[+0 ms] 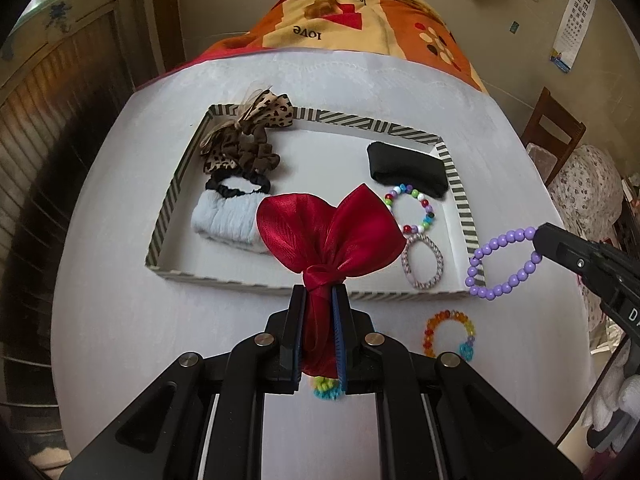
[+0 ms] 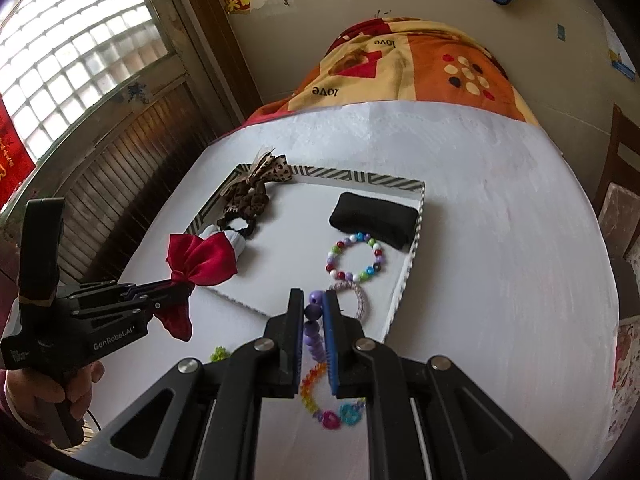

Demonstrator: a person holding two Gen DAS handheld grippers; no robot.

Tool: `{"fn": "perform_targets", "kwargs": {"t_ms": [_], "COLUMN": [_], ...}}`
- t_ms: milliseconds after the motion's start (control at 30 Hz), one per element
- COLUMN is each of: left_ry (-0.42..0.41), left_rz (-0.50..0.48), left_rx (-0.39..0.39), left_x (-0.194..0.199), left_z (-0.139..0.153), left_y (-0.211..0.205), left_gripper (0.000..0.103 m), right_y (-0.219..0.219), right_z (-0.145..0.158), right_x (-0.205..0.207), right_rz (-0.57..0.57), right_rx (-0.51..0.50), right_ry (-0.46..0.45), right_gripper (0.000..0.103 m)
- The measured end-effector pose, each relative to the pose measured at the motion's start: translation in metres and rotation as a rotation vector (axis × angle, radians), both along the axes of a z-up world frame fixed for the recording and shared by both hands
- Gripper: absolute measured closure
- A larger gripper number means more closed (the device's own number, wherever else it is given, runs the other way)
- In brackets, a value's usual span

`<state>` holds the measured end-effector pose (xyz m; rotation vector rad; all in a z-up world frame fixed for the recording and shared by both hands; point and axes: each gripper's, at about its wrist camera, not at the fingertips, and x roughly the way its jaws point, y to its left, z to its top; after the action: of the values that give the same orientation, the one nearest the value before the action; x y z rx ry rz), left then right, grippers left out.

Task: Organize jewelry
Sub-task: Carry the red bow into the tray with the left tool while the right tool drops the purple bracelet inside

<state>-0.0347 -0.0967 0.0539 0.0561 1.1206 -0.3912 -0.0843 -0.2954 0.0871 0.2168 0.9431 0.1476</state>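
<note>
I read this as the carrying step: both pieces are already picked up and I am bringing them to the striped tray [image 1: 456, 184], which sits on the white tabletop [image 1: 120, 320]. My left hand-held gripper [image 1: 320, 300] is clamped on the knot of the red satin bow [image 1: 332, 228], whose loops fan out above the tray's near rim, over the pale blue headband [image 1: 224, 216] lying inside. My right hand-held gripper [image 2: 314, 312] is clamped on the purple bead bracelet [image 1: 504, 264], which hangs as an open loop just outside the tray's right near corner. Inside the tray I can see a leopard-print scrunchie [image 1: 240, 144] at the far left corner, a black scrunchie [image 1: 240, 186] just in front of it, a folded black headband [image 1: 408, 168] at the far right, and below that a multicoloured bead bracelet [image 1: 412, 210] with a pink spiral hair tie [image 1: 424, 260] nearer the front rim. Outside the tray, in front of its near rim, an orange-and-yellow bead bracelet [image 1: 450, 334] lies on the tabletop, not yet sorted. Next, I judge, the bow needs a bare patch in the tray's middle, and the purple bracelet wants carrying over the right rim to lie beside the other beads, each released low so nothing snags on the rim.
</note>
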Motion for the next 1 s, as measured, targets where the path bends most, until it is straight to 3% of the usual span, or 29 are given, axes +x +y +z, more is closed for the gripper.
{"fn": "perform_targets", "kwargs": {"t_ms": [333,733,1000], "left_ry": [0.052,0.155,0.184], "left_rz": [-0.004,0.011,0.034], "left_rx": [-0.025,-0.059,-0.067], "left_x": [0.036,0.069,0.084], "left_z": [-0.017,-0.058,-0.074], "left_y": [-0.01,-0.021,-0.024], "left_gripper": [0.101,0.101,0.101], "right_y": [0.003,0.025,0.046], "right_z": [-0.008,-0.03,-0.045], "right_x": [0.057,0.145,0.198], "right_rz": [0.015,0.071,0.103], "right_rx": [-0.009,-0.009,0.041], "right_ry": [0.025,0.065,0.074], "right_gripper": [0.093,0.093,0.093]}}
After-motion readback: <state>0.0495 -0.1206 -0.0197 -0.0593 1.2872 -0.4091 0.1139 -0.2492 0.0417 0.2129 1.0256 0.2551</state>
